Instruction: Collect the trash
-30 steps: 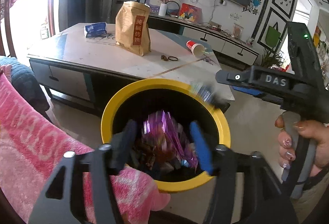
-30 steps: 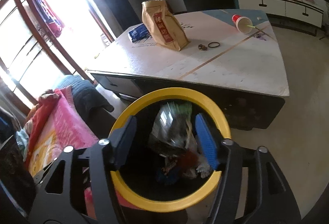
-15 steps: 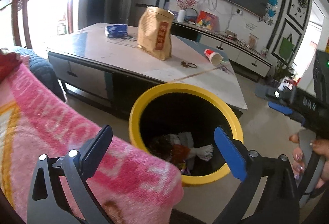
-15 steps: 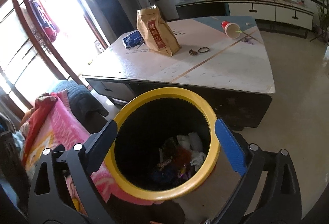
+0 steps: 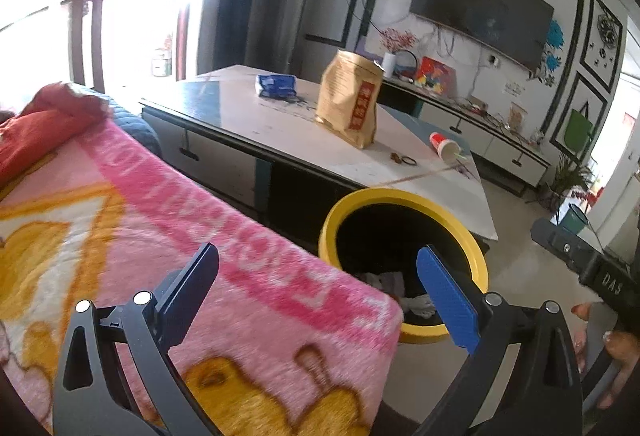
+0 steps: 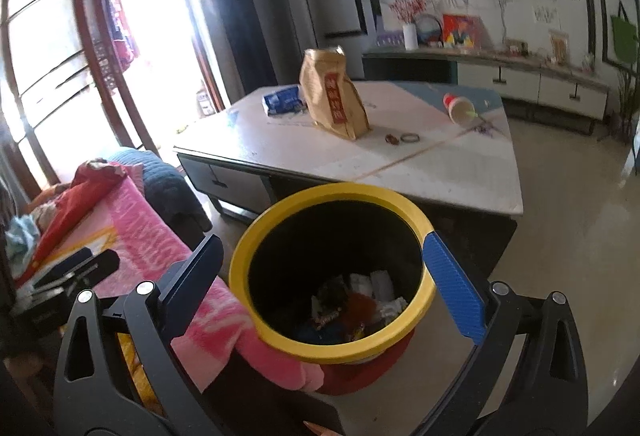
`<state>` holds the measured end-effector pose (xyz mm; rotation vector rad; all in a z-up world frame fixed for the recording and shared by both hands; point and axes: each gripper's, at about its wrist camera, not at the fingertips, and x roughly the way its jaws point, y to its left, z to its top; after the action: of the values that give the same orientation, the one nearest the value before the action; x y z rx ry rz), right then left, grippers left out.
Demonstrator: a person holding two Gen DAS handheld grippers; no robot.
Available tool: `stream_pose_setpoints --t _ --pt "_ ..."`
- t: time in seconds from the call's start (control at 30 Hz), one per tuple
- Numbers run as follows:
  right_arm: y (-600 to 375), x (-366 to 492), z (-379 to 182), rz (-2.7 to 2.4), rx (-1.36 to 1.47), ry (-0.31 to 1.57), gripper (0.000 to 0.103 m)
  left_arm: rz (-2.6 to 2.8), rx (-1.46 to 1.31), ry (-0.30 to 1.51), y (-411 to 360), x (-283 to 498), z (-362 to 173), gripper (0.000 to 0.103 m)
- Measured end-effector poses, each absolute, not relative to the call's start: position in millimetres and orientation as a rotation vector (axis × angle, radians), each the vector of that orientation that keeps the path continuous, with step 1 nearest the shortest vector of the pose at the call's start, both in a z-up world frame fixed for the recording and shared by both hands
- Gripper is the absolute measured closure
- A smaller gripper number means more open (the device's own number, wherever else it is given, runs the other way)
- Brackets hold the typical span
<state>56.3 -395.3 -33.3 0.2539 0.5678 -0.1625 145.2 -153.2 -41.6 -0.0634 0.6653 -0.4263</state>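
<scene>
One yellow-rimmed trash bin (image 6: 256, 300) stands on the floor, with several scraps of trash (image 6: 360, 302) in it, too jumbled to count. One low table (image 6: 460, 172) carries one brown paper bag (image 6: 334, 102), one blue packet (image 6: 282, 100), one red paper cup (image 6: 460, 107) lying on its side, one dark ring (image 6: 410, 137) and one small brown bit (image 6: 391, 139) beside it. Two handheld grippers: the left gripper (image 5: 318, 298) and the right gripper (image 6: 326, 288). One pink blanket (image 5: 160, 236), one television (image 5: 480, 6), one white vase (image 6: 409, 35).
</scene>
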Motion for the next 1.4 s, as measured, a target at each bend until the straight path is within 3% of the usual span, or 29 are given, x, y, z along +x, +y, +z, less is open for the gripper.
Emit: stream_pose_setpoints --t 0.73,1.4 --pt "-305 -4 -26 -0.109 0.113 0.268 0.011 -0.273 -0.084 0.442 -68 61 -20 0.006" --pt "-287 -13 -33 -0.102 0.075 0.235 0.011 -0.229 -0.064 0.408 -54 34 -31 0.006"
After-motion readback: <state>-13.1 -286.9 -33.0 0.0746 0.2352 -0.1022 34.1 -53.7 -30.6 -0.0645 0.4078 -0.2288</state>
